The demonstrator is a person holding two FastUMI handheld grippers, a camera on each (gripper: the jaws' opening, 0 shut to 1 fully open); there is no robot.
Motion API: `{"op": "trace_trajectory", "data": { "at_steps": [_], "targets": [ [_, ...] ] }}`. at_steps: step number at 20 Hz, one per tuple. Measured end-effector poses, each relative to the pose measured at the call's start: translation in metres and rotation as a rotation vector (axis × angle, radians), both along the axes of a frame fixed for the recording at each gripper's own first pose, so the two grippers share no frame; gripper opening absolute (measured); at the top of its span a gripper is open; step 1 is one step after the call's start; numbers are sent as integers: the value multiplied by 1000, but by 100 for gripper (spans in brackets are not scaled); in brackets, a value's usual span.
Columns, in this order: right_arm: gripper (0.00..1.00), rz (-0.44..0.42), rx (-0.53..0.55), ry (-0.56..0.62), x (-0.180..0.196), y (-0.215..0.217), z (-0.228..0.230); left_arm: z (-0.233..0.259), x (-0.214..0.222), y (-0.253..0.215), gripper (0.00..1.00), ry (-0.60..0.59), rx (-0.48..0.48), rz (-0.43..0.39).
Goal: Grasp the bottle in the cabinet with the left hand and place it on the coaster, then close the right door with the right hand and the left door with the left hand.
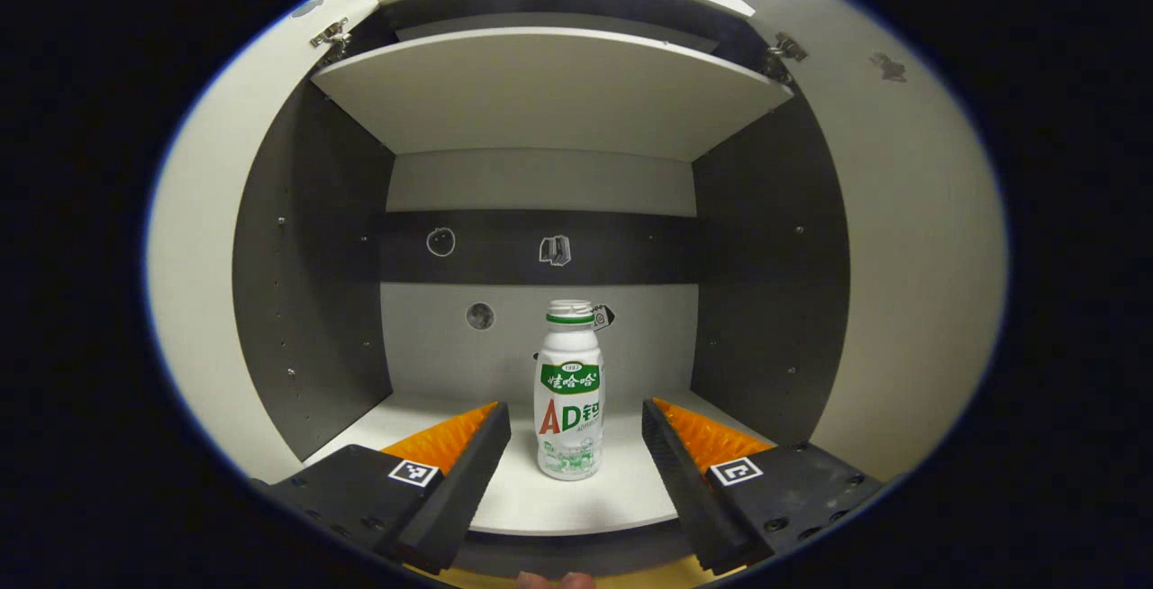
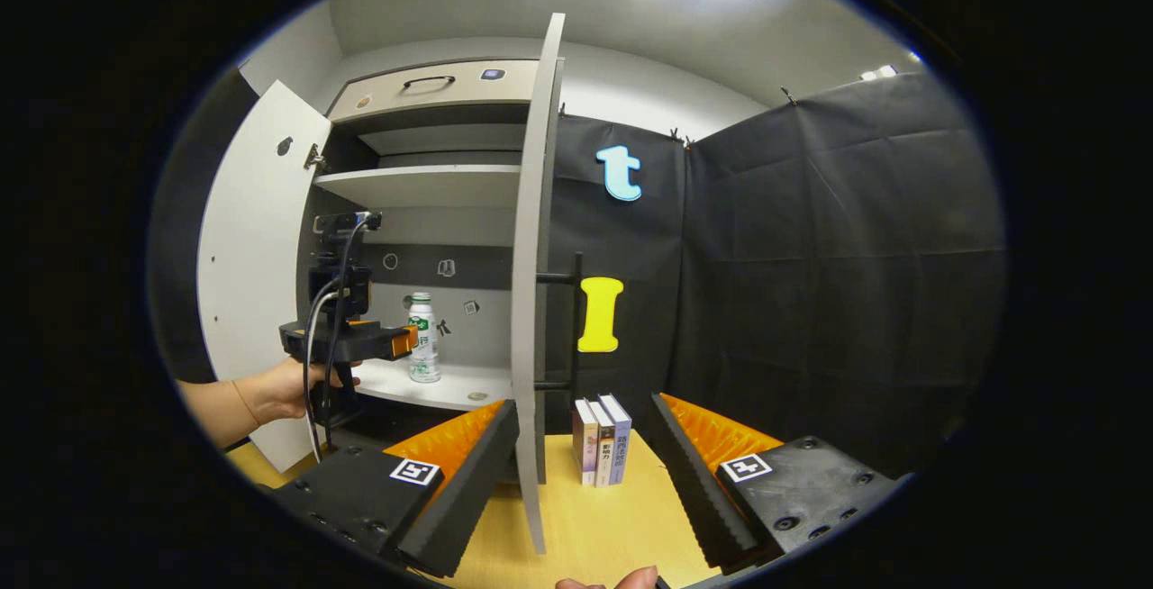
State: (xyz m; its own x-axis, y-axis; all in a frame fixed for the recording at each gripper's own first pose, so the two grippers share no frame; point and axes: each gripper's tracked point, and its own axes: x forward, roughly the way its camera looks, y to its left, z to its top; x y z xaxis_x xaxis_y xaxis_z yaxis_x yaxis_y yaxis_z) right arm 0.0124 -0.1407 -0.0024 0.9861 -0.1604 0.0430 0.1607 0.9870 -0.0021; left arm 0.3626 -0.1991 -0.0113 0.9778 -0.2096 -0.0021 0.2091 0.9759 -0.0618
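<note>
Left gripper view shows the left gripper point(image 1: 575, 431) wide open and holding nothing, its fingers on either side of the bottle point(image 1: 569, 391). The bottle stands upright on the lower shelf point(image 1: 594, 494) of the cabinet point(image 1: 306, 301). The right gripper point(image 2: 584, 445) is also wide open, empty, above the table point(image 2: 594, 526), near the edge of the open right door point(image 2: 533, 283). Behind it stand some books point(image 2: 602, 440).

Left gripper point(image 1: 576, 445): fingers spread wide, level, nothing between the pads. Right gripper point(image 2: 584, 445): likewise spread, held level.
</note>
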Motion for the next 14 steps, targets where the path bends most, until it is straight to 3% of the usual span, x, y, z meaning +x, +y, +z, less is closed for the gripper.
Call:
{"op": "trace_trajectory", "data": {
  "at_steps": [3, 11, 12, 13, 14],
  "targets": [
    [97, -26, -20, 8, 7, -18, -5, -13, 33, -3, 94, 12, 24, 35],
    [97, -67, -38, 33, 22, -50, -19, -25, 80, -19, 94, 19, 40, 26],
    [97, -69, -39, 36, 23, -52, -21, -26, 79, -18, 92, 20, 47, 29],
    [97, -70, -39, 39, 25, -53, -21, -24, 79, -18, 82, 14, 48, 25],
    [97, -68, -36, 40, 26, -53, -22, -24, 80, -18, 81, 15, 47, 22]
  ]
}}
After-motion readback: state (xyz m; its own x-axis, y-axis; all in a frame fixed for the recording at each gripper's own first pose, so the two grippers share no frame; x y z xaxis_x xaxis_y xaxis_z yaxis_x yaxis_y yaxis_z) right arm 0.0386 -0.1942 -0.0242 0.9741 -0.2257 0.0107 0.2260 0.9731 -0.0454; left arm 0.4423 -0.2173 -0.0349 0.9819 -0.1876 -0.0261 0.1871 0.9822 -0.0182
